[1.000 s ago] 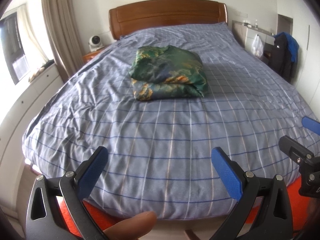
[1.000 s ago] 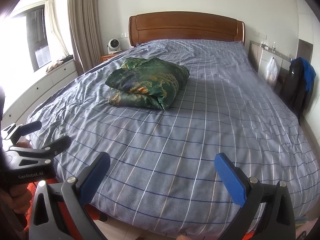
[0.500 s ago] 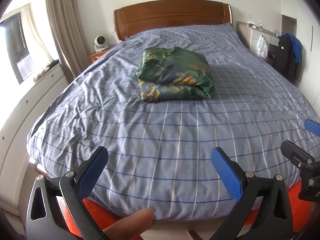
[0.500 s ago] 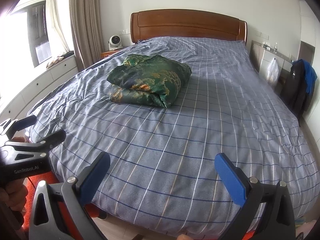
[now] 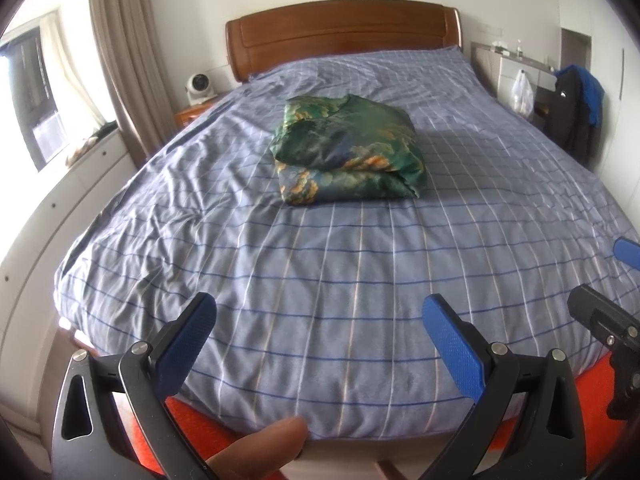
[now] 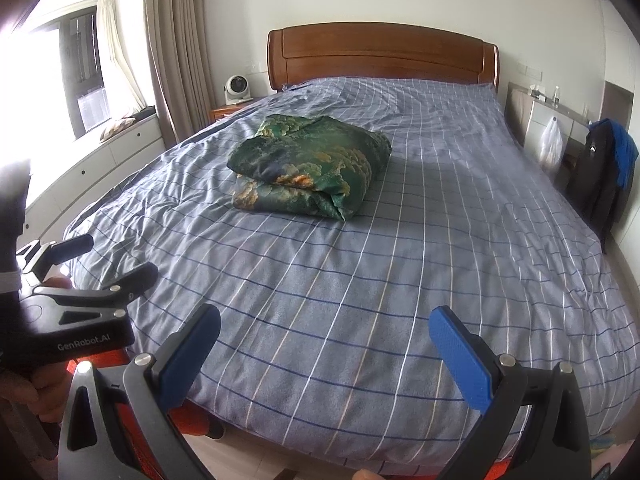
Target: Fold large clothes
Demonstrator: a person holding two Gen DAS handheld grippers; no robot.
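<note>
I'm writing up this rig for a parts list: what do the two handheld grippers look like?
Both match. The left gripper has two black angular arms with triangular cut-outs and silver pivot bolts, each ending in a flat blue finger pad with a dotted grip texture. The right gripper is built the same. Seen from the right wrist view, the left gripper's black body carries white "GenRobot.AI" lettering. No cables show.

A green garment (image 5: 348, 152) with orange-gold print lies on a grey-blue checked duvet (image 5: 340, 280); each tool has blue pads.
</note>
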